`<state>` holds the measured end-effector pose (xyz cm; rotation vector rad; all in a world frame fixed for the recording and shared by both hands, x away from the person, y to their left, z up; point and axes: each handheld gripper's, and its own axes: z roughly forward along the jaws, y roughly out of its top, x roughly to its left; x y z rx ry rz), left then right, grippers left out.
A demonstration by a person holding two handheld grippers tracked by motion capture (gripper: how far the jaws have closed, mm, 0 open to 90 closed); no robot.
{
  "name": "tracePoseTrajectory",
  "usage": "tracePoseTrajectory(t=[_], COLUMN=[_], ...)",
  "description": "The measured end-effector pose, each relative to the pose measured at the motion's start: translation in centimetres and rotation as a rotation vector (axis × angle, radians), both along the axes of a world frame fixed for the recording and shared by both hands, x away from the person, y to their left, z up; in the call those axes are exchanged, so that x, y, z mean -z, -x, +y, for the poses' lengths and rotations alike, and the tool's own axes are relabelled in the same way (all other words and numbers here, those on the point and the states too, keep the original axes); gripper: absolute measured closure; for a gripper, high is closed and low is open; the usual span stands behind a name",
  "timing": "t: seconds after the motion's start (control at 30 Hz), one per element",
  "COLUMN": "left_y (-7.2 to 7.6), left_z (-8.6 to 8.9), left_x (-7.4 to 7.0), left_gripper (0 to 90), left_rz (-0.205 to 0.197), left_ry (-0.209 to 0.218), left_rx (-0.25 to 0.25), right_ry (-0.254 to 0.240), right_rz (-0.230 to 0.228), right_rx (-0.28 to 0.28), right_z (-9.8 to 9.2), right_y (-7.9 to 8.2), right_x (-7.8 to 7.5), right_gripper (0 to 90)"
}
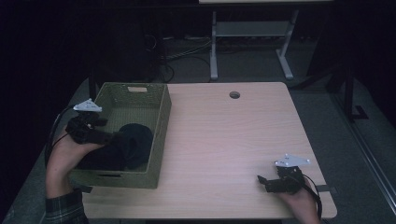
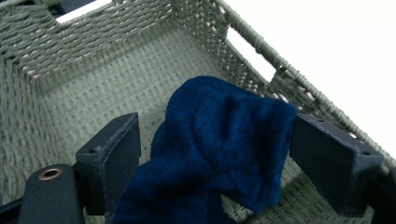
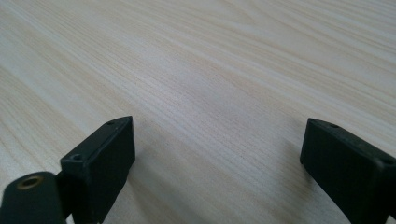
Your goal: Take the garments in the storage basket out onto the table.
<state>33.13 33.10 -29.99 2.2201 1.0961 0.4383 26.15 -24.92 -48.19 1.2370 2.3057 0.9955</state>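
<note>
A dark blue cloth [image 1: 133, 144] lies bunched in the near part of a green woven basket [image 1: 161, 121] at the table's left. My left gripper [image 1: 109, 136] reaches into the basket from the left. In the left gripper view the jaws stand wide apart with the cloth [image 2: 219, 144] heaped between them, its edge against the right-hand jaw; the left gripper [image 2: 215, 154] is open above the basket floor [image 2: 93, 79]. My right gripper [image 1: 261, 179] rests low near the table's front right corner. It [image 3: 217, 158] is open over bare wood.
The light wooden table [image 1: 224, 135] has a round cable hole [image 1: 234, 94] near its far edge. Its grain shows under the right gripper [image 3: 210, 70]. Beyond the table stand a white desk frame [image 1: 252, 42] and floor cables [image 1: 187, 51].
</note>
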Motion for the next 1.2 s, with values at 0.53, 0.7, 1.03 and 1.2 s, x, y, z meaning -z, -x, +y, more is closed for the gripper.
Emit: tracePoseTrajectory(t=[0.53,0.7,1.03,1.2], left_y=[-1.2,-1.7,-2.2,-2.4], left_z=[0.7,0.3,-0.3,-0.6], left_x=[2.2,3.0,4.4,4.8], left_gripper=[16.0,16.0,16.1,21.7], left_rz=[0.073,0.109,0.182,0.213], left_ry=[-0.045,-0.071,-0.120,-0.131], left_rx=[0.005,0.037,0.054,0.069], right_ry=[-0.001,0.000,0.000,0.000], right_rz=[0.001,0.001,0.000,0.000], right_rx=[-0.001,-0.001,0.000,0.001], right_z=[0.0,0.0,0.0,0.0], right_y=[0.0,0.0,0.0,0.0], right_x=[0.0,0.0,0.0,0.0], right_gripper=[9.9,9.9,9.8,9.8])
